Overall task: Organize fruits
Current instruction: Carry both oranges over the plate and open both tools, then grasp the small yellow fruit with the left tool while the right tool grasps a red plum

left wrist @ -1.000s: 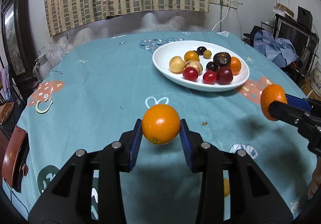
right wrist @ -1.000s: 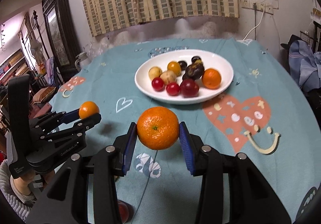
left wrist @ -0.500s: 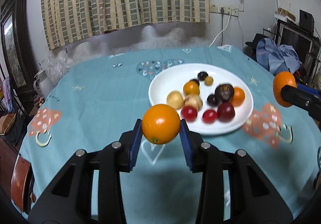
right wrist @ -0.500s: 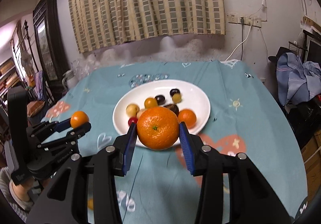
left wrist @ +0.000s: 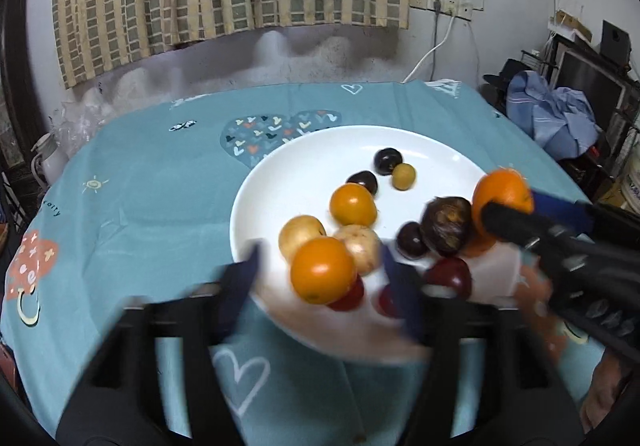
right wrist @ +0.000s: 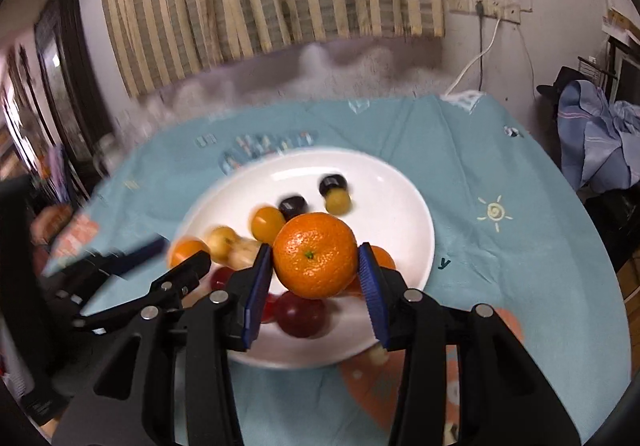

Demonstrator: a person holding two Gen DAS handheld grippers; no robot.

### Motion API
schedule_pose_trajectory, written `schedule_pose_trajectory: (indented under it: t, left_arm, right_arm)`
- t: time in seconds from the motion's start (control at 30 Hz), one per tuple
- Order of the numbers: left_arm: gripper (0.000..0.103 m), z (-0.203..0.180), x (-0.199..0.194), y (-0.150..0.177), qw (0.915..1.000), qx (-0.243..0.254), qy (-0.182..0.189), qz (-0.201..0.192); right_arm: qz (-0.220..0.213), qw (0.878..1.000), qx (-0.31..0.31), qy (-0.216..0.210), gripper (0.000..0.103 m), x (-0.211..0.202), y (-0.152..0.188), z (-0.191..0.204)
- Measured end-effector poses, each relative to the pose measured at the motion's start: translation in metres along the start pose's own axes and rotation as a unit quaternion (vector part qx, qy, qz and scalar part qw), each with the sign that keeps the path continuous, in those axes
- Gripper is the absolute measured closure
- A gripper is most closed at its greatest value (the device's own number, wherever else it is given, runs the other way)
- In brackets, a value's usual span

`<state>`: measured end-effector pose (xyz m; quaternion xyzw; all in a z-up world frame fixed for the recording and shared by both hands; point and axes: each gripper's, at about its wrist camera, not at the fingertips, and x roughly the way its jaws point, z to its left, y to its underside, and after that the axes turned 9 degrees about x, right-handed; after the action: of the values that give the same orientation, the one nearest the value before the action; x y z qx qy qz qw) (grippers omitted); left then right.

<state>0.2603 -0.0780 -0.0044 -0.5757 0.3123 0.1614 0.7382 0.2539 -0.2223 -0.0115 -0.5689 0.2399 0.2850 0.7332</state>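
step: dropping oranges over plate (left wrist: 280,182)
left hand-held gripper (left wrist: 320,278): jaws just spread, orange (left wrist: 323,270) freed
right hand-held gripper (right wrist: 314,278): jaws just widening, tangerine (right wrist: 315,255) between, grip unclear
next: pull both back

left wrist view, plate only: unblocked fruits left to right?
Pale yellow fruit → small orange → olive-green fruit → big dark brown fruit, all on the white plate.

The teal tablecloth (left wrist: 132,214) bears small dark lettering at its left edge, apparently "catty".
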Motion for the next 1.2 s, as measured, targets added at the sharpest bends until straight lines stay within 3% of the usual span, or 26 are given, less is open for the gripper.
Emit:
schedule_pose_trajectory:
  t: [0.03,0.07,0.17,0.37,0.63,0.8,1.0,1.1,1.17,1.2]
  left_arm:
    - [0.026,-0.002,0.002,0.001,0.9998,0.007,-0.016,-0.004]
    - [0.026,-0.004,0.003,0.003,0.9997,0.016,-0.017,-0.002]
    - [0.026,-0.001,-0.01,0.011,0.9998,0.018,-0.011,-0.004]
    - [0.026,0.014,-0.063,0.043,0.9996,0.027,-0.01,-0.007]
    - [0.026,0.006,-0.127,0.125,0.9985,0.036,0.037,0.017]
    - [0.026,-0.012,-0.137,0.15,0.997,0.047,0.054,0.028]
    - [0.028,-0.029,-0.126,0.161,0.9942,0.073,0.061,0.051]
    - [0.039,-0.033,-0.12,0.162,0.9926,0.079,0.074,0.055]
    - [0.062,-0.03,-0.115,0.16,0.9905,0.068,0.103,0.061]
    - [0.069,-0.029,-0.112,0.159,0.9892,0.061,0.116,0.065]
  right_arm:
    - [-0.004,1.0,0.009,-0.001,0.043,0.001,-0.001,-0.004]
    - [-0.012,1.0,0.018,-0.008,0.041,-0.001,-0.001,-0.008]
    - [-0.02,0.999,0.023,-0.029,0.041,-0.017,0.002,-0.014]
    - [-0.046,0.996,0.013,-0.073,0.041,-0.09,0.03,-0.022]
    - [0.015,0.989,-0.08,-0.121,0.041,-0.159,0.141,-0.008]
    - [0.084,0.977,-0.134,-0.144,0.041,-0.165,0.2,0.01]
    - [0.126,0.97,-0.151,-0.142,0.041,-0.138,0.211,0.031]
    - [0.135,0.967,-0.166,-0.141,0.041,-0.126,0.21,0.042]
    - [0.144,0.964,-0.173,-0.141,0.046,-0.119,0.212,0.046]
    - [0.148,0.963,-0.174,-0.142,0.052,-0.116,0.212,0.047]
